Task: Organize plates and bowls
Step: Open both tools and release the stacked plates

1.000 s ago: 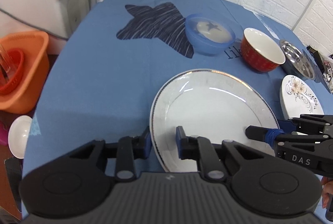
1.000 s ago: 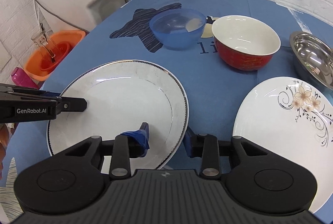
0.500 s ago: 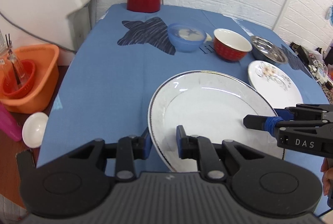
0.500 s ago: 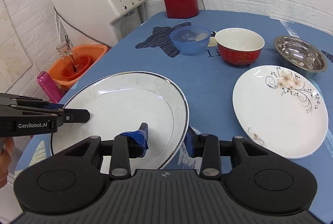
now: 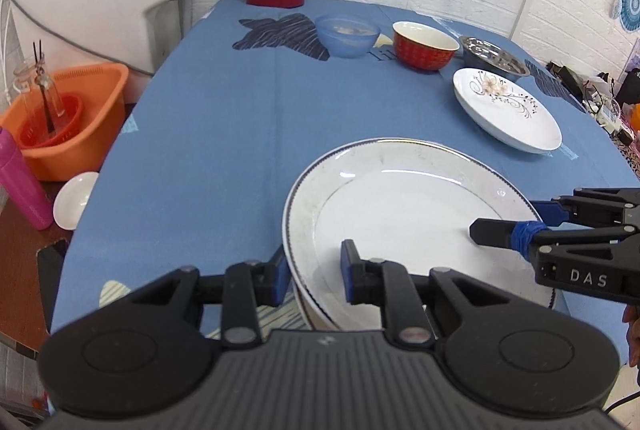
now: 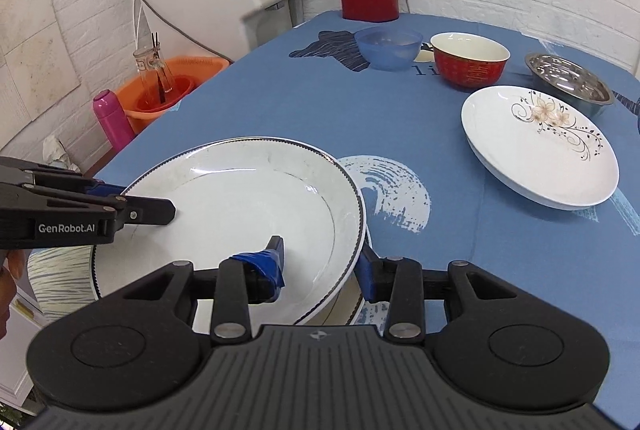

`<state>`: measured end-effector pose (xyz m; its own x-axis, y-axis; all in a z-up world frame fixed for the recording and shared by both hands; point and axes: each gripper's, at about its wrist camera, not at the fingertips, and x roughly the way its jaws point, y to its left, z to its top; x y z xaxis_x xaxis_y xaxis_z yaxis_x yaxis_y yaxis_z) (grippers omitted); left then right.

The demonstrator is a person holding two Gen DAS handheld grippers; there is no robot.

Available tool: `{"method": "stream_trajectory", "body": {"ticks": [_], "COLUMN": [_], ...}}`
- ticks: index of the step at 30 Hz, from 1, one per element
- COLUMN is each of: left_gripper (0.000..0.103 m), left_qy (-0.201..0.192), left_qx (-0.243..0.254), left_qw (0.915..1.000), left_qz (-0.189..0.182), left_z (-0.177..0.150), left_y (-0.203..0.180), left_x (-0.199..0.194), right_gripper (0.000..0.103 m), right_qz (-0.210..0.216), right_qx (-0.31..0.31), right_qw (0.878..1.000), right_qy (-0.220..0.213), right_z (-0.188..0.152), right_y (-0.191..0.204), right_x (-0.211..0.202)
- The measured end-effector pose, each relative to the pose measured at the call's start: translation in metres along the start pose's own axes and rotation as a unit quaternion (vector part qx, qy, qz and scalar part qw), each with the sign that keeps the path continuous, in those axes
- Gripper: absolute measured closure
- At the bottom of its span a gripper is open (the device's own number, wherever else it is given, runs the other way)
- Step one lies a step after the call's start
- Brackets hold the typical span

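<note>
I have the large rimmed plate [image 5: 404, 214] pinched from both sides; my left gripper [image 5: 313, 272] is clenched on its rim at about 8 o'clock in the left wrist view, one finger under the edge and one on the face; my right gripper [image 6: 322, 260] bites the opposite rim, at about 4 o'clock of the plate in the right wrist view. The plate looks raised off the blue tablecloth [image 5: 224, 134], tilted a little, near the table's near edge; another pale rim seems to show just beneath it, though I cannot tell what that is.

What the next move turns on, as I judge it: the flowered plate [image 6: 540, 142] lies at 2 o'clock from my right gripper, well apart, so the right hand is nearer and would lead.

Containers, along the far side: the blue bowl [image 6: 388, 48], the red bowl [image 6: 470, 64] and the steel bowl [image 6: 568, 80] stand in a row, each apart; the red and steel ones look empty; the blue one's contents I cannot make out.
</note>
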<state>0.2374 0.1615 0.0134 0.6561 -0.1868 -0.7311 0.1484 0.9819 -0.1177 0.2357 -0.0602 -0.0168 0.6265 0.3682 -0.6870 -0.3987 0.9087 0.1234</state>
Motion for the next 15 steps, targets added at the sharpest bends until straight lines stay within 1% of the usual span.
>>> {"method": "stream_trajectory", "body": {"ticks": [5, 9, 10, 12, 14, 15], "left_gripper": [0.083, 0.078, 0.076, 0.055, 0.054, 0.053], "left_qy": [0.018, 0.021, 0.022, 0.01, -0.008, -0.016], "left_qx": [-0.014, -0.014, -0.016, -0.017, -0.01, -0.007], "left_qw": [0.9996, 0.9993, 0.999, 0.9988, 0.9988, 0.9988], "left_qz": [-0.017, -0.028, -0.034, -0.045, -0.048, -0.046], "left_z": [-0.008, -0.009, -0.009, -0.007, -0.003, -0.001], "left_y": [0.008, 0.009, 0.01, 0.014, 0.015, 0.016], "left_x": [0.008, 0.008, 0.007, -0.001, -0.013, -0.019], "right_gripper": [0.079, 0.079, 0.079, 0.079, 0.078, 0.078], "right_qz": [0.022, 0.028, 0.03, 0.029, 0.021, 0.021], "right_qx": [0.023, 0.037, 0.039, 0.046, 0.055, 0.052], "right_qw": [0.999, 0.999, 0.999, 0.999, 0.998, 0.998], "right_qy": [-0.001, 0.002, 0.003, -0.004, -0.011, -0.008], "right_z": [-0.008, -0.008, -0.008, -0.008, -0.006, -0.005], "right_y": [-0.005, -0.006, -0.006, -0.008, -0.011, -0.013], "right_x": [0.0, 0.0, -0.001, -0.005, -0.01, -0.01]}}
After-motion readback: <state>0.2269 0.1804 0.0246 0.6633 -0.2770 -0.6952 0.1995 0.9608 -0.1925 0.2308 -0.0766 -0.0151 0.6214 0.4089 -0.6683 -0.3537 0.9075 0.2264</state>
